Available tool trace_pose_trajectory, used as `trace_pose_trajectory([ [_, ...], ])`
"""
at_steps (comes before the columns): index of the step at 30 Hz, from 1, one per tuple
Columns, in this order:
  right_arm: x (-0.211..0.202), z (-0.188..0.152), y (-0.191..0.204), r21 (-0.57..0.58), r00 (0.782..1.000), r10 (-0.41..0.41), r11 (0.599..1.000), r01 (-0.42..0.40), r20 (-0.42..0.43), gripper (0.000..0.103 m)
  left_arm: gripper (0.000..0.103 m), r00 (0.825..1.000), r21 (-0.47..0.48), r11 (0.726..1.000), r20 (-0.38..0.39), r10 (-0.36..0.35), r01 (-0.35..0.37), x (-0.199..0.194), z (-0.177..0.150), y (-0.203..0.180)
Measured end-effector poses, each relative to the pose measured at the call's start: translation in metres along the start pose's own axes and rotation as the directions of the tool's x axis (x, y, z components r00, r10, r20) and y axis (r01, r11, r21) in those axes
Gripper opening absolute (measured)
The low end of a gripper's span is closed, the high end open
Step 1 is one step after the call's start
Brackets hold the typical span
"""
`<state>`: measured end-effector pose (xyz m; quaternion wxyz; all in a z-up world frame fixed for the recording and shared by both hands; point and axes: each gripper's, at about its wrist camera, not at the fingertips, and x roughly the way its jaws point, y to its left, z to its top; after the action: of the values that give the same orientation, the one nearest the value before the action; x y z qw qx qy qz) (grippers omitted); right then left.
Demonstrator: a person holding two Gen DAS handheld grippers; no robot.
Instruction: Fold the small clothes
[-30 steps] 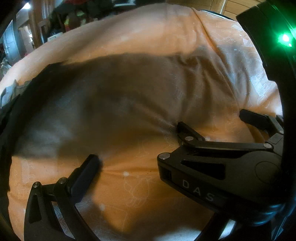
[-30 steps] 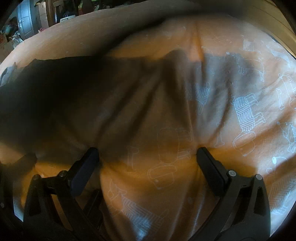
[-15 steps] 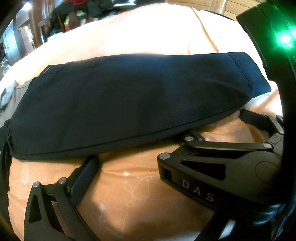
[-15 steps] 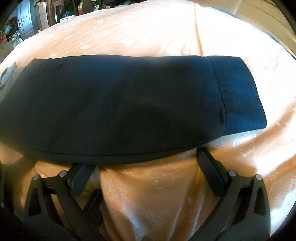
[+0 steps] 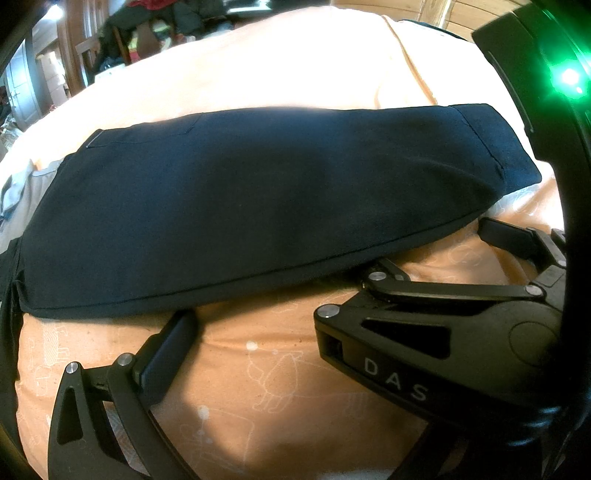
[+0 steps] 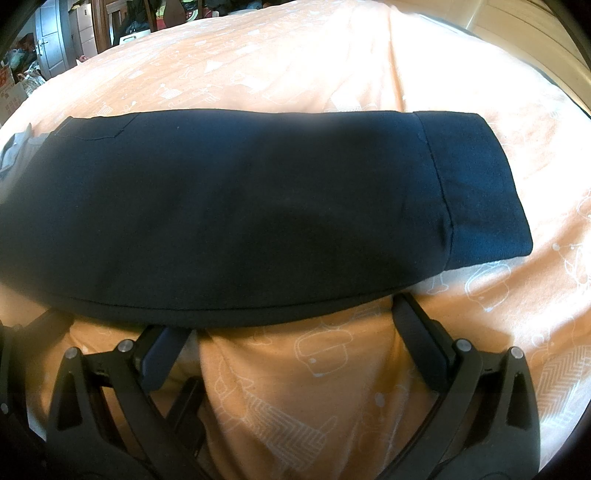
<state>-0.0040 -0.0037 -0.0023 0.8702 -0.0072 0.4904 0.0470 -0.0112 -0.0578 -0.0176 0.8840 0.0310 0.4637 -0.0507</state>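
Observation:
A dark navy garment (image 5: 258, 206) (image 6: 240, 206) lies flat as a long strip across the orange printed bedsheet (image 5: 266, 387) (image 6: 295, 70), its ribbed cuff (image 6: 476, 184) at the right end. My left gripper (image 5: 291, 321) is open just short of the garment's near edge, nothing between its fingers; its right finger is hidden behind the right gripper's body. My right gripper (image 6: 288, 317) (image 5: 439, 251) is open too, with its fingertips (image 6: 406, 310) at the near hem under the right half. The two grippers sit close side by side.
A grey piece of clothing (image 5: 40, 177) (image 6: 18, 147) lies at the garment's left end. Behind the bed stand cluttered furniture and a grey door (image 6: 51, 40). A wooden wall (image 6: 528, 29) runs along the bed's right side.
One second ago both views were smeared and the garment showed only as a dim shadow. Since half a second ago it lies sharp and still, and neither gripper has moved.

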Motion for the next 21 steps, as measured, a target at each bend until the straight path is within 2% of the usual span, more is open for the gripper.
trace_pose_trajectory([
  [21,0.0001,-0.0007,-0.0006,0.002,1.0,0.005,1.0,-0.005,0.008,0.103,0.103,1.0,0.001,1.0,-0.001,0.002,-0.002,-0.0006,0.0006,-0.0009],
])
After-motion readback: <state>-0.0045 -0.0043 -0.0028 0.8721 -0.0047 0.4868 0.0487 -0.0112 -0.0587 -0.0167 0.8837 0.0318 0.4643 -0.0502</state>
